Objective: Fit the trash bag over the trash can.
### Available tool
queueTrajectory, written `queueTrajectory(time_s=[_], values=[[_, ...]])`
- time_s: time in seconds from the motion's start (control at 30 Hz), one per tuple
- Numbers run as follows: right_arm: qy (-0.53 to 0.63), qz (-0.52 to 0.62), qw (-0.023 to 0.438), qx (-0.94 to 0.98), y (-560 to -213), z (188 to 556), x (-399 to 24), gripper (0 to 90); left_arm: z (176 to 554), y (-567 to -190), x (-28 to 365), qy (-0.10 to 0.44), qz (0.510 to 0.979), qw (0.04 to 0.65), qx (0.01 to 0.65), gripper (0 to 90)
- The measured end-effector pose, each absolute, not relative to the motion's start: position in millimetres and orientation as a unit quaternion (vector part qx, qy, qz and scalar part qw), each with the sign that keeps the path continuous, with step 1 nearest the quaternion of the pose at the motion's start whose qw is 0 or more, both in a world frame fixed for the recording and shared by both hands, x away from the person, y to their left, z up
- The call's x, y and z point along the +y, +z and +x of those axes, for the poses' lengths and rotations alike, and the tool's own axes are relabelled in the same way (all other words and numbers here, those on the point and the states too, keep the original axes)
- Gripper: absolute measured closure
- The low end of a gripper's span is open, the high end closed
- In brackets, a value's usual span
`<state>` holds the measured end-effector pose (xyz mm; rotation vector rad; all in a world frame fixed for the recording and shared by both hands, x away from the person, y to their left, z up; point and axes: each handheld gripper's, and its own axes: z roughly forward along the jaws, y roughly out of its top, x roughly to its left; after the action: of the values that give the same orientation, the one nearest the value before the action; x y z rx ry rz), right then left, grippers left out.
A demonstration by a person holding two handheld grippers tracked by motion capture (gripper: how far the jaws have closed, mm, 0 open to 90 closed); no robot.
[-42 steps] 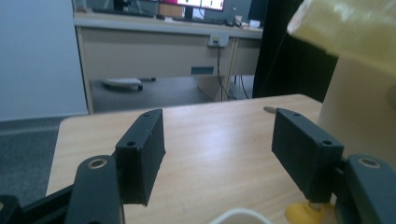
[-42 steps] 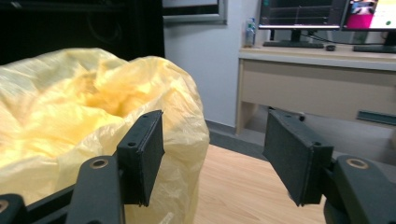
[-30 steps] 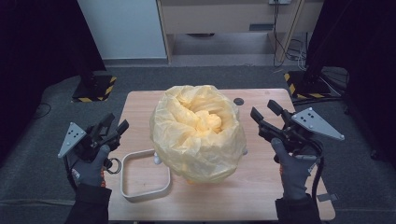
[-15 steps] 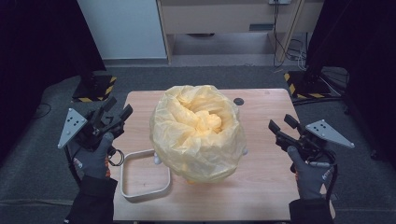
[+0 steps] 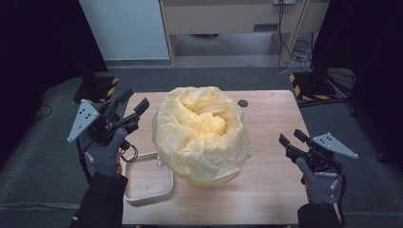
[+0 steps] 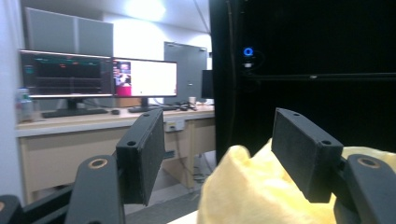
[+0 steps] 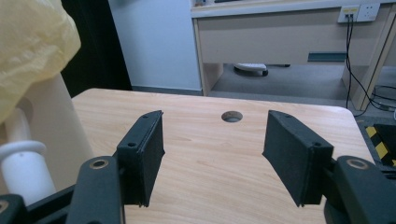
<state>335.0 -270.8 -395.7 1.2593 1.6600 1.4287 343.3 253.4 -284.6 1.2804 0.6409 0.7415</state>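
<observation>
Room: dim lab, grey floor, wooden bench [image 5: 266, 142] at centre.
Bag: yellow plastic bag [image 5: 202, 133] lines a white bin mid-bench; shallow white tray [image 5: 147, 190] just beside it.
Change: both tongs have drawn outward from the bag, so the lining looks finished.
Left tongs [image 5: 134, 103]: jaws wide, empty, raised.
Right tongs [image 5: 292, 139]: jaws wide, empty, low over the bench.

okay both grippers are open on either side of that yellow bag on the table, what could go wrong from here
1. The yellow bag is loose and crumpled, so the left gripper might pinch just a fold and slip off.
2. The white frame overhangs the table's near edge beside the bag; a tug could knock it off.
3. The bag hides whatever it covers, so pulling from the right gripper side may tip it.
</observation>
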Motion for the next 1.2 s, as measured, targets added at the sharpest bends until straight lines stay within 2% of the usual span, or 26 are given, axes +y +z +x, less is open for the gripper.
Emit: queueTrajectory(time_s=[0.23, 0.63, 0.8, 1.2], values=[[0.513, 0.478, 0.305, 0.644, -407, 338, -270, 37.6, 348, -284, 235, 0.297, 0.59, 0.706, 0.255, 34.1], [0.503, 0.469, 0.306, 0.658, -411, 340, -265, 37.7, 363, -286, 213, 0.199, 0.632, 0.726, 0.186, 34.2], [0.495, 0.469, 0.308, 0.664, -413, 341, -264, 38.3, 370, -285, 202, 0.151, 0.663, 0.714, 0.166, 34.9], [0.477, 0.467, 0.309, 0.678, -416, 343, -261, 38.6, 379, -294, 188, 0.13, 0.726, 0.655, 0.164, 40.8]])
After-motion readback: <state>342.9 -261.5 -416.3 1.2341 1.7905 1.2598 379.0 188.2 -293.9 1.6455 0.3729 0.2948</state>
